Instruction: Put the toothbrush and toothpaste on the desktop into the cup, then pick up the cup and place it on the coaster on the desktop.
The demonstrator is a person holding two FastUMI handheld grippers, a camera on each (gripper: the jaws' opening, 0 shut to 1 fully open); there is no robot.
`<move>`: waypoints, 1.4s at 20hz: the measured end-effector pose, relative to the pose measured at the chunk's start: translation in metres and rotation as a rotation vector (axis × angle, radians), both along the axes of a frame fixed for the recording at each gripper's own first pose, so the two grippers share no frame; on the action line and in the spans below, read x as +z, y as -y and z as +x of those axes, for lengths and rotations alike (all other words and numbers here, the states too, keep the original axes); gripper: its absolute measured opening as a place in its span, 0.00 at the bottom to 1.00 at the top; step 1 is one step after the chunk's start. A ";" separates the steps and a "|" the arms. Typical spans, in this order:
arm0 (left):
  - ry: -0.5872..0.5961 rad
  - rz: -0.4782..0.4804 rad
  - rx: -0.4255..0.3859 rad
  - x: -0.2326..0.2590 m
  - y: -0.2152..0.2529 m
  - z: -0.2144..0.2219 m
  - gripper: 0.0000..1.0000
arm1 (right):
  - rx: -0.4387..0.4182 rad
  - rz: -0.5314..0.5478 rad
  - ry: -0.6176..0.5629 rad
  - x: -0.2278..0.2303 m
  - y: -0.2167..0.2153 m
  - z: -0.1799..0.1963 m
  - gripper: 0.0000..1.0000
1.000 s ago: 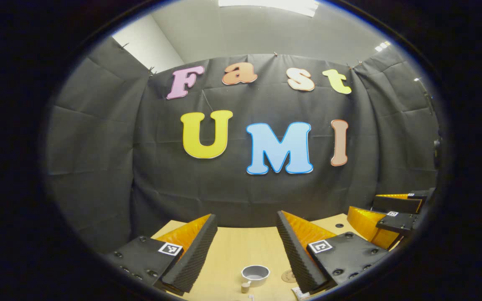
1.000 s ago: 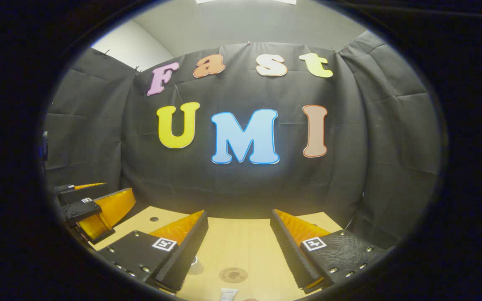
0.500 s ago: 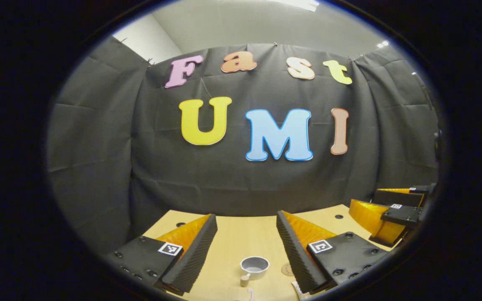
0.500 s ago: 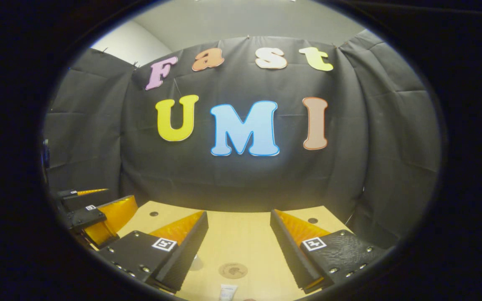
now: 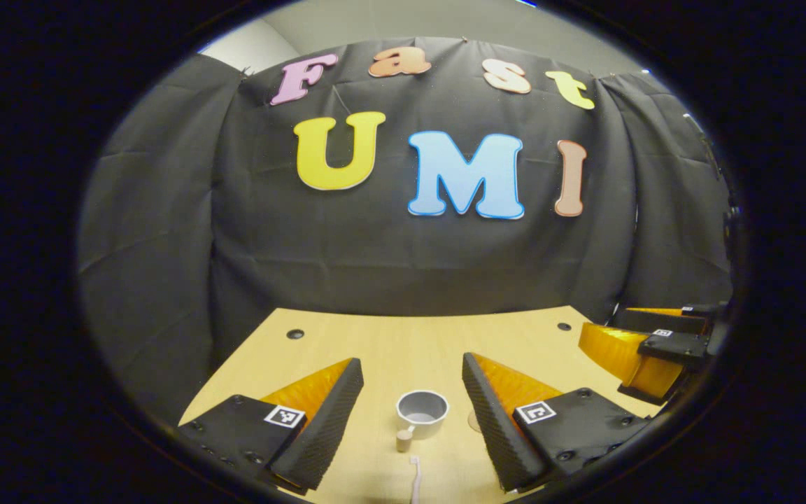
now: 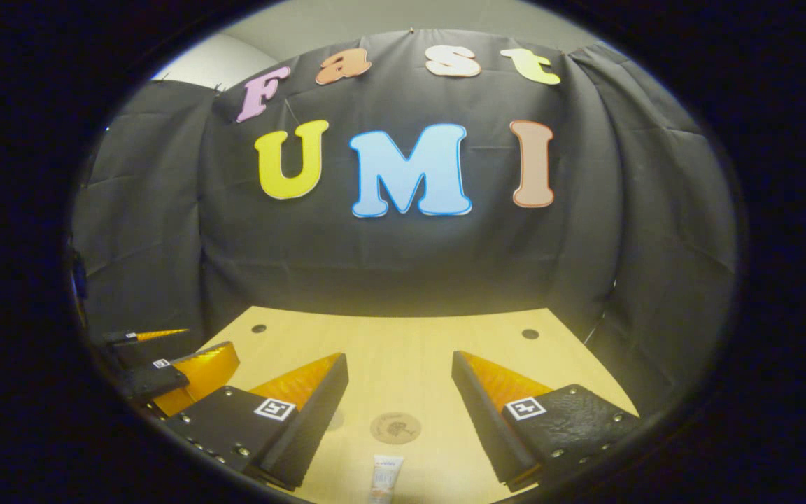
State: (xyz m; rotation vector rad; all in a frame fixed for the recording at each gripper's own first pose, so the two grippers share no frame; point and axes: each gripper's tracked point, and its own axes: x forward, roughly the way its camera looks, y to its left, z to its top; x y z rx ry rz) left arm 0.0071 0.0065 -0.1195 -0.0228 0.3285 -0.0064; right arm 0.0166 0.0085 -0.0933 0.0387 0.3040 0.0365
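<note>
Both tongs tipped down since a second ago, more bench [image 5: 389,343] visible. Left tongs [image 5: 408,402] released over cup [image 5: 422,413], toothbrush [image 5: 415,477] nearer. Right tongs [image 6: 397,395] released; coaster [image 6: 395,428] between fingers, toothpaste [image 6: 385,477] nearer.

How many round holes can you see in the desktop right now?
2. In the right gripper view, one hole sits at the desktop's far left, the other hole at its far right. Nearer ones may hide behind the gripper fingers.
</note>
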 end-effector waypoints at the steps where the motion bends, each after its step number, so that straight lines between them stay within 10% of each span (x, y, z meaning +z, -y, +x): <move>1: -0.027 -0.001 -0.001 -0.012 0.000 -0.001 0.94 | 0.001 0.001 -0.031 -0.009 0.000 0.000 0.93; 28: -0.723 0.034 -0.029 -0.285 -0.002 -0.112 0.96 | 0.053 0.012 -0.818 -0.270 -0.026 -0.097 0.98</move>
